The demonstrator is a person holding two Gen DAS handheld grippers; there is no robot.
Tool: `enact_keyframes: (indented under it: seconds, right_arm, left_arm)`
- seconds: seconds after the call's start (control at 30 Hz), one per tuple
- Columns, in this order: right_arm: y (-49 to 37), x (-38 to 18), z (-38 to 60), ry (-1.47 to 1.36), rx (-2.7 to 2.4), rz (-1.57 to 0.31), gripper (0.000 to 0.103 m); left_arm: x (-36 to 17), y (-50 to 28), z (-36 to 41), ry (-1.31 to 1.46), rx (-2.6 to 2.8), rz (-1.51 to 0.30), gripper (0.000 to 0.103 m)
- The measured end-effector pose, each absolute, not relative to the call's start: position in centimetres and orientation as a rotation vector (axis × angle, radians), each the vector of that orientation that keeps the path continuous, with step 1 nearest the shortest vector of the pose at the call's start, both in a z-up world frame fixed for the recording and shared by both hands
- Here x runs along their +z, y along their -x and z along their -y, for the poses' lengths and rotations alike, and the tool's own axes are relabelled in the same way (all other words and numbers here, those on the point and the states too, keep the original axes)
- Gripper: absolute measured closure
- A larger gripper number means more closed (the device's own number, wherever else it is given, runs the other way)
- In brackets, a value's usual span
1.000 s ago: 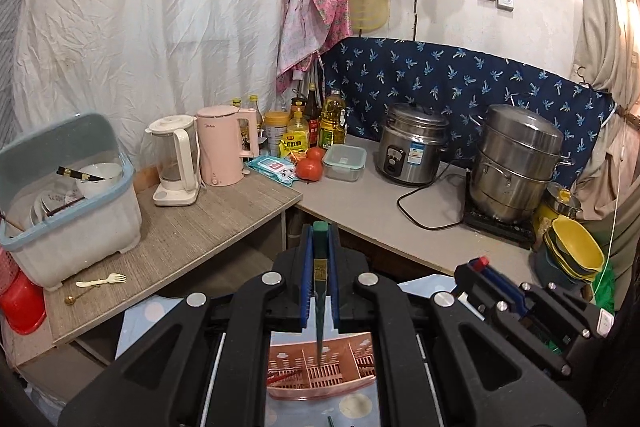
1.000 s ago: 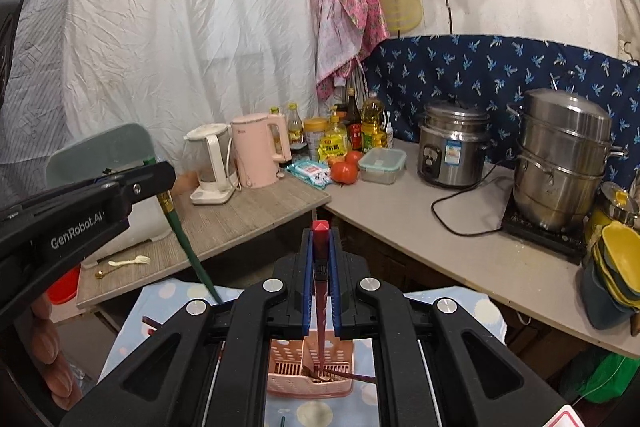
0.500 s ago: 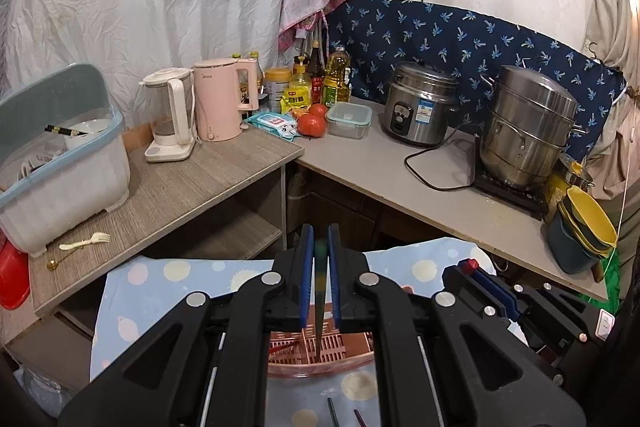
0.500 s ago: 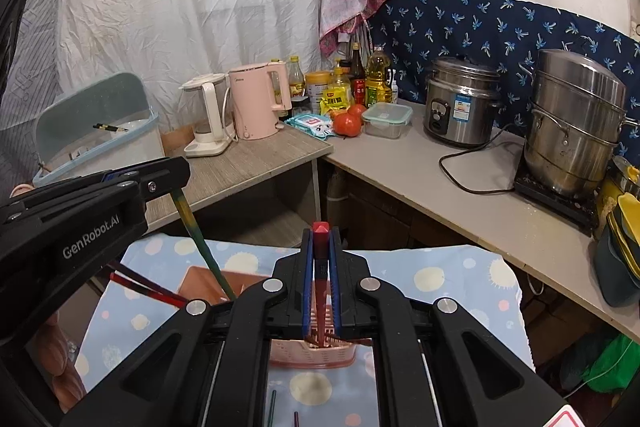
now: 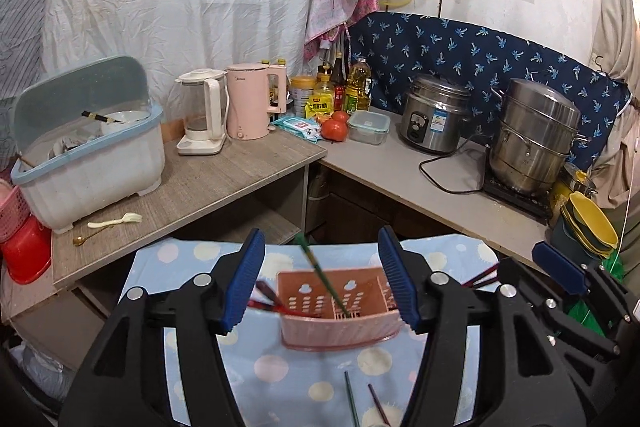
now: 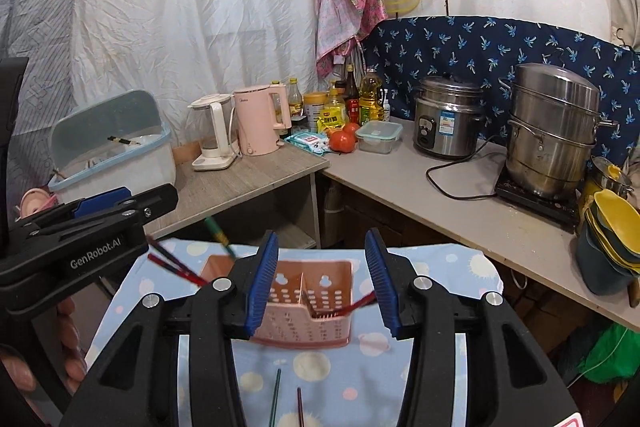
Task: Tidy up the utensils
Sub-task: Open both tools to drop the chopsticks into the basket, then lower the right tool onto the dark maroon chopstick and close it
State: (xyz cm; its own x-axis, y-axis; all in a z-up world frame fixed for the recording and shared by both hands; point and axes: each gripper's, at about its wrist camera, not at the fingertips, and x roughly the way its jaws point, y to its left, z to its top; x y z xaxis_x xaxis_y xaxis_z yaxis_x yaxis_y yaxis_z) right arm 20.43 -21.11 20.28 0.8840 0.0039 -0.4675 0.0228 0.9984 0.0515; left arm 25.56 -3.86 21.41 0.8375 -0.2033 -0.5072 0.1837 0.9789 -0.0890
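Change, left gripper (image 5: 322, 281): a second ago its jaws pinched a green chopstick (image 5: 326, 281); now they are opening, spread wide, and the stick stands loose between them, tip in the pink utensil caddy (image 5: 340, 327), touching neither pad.
Change, right gripper (image 6: 320, 281): earlier it was pressed shut on a red chopstick (image 6: 358, 304); now the jaws are opening and the stick leans in the caddy's right compartment, its top just beside the right pad, not pinched.
Change, view: the caddy fills more of the gap between the fingers than before, and more of the dotted cloth (image 5: 280, 367) shows.
Caddy: straight ahead of both grippers, on the cloth; two compartments split by a centre wall in the right wrist view.
Edges: the cloth's far edge lies just beyond the caddy; past it, a wooden worktop (image 5: 224, 183) to the left and a grey worktop (image 5: 400, 171) to the right meet at a corner.
Open room: bare cloth on either side of the caddy and nearer than it.
Count, chopsticks in caddy: one green, at least three dark red.
Count, chopsticks on cloth: two below the grippers, one green (image 6: 275, 401) and one dark red (image 6: 299, 407).
Count, kettles: two.
Count, steel pots: two.
Count, tomatoes: two.
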Motion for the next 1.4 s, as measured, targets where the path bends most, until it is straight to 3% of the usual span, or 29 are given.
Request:
enact_keyframes:
  seconds: [0.33,1.0,1.4]
  right_arm:
    - [-14.3,16.8,20.5,-0.06,-0.013,-0.553,0.059]
    - [-4.9,2.4,19.9,-0.082,-0.041,-0.866,0.059]
    - [-2.9,-2.7,18.7,-0.104,-0.01,-0.97,0.07]
  left_arm:
    - [17.6,-19.7,1.0,0.008,-0.161,-0.585,0.047]
    - [2.5,-10.9,-1.1,0.005,-0.114,-0.867,0.048]
    - [-1.0,-8.2,-0.4,0.015,-0.118,-0.924,0.048]
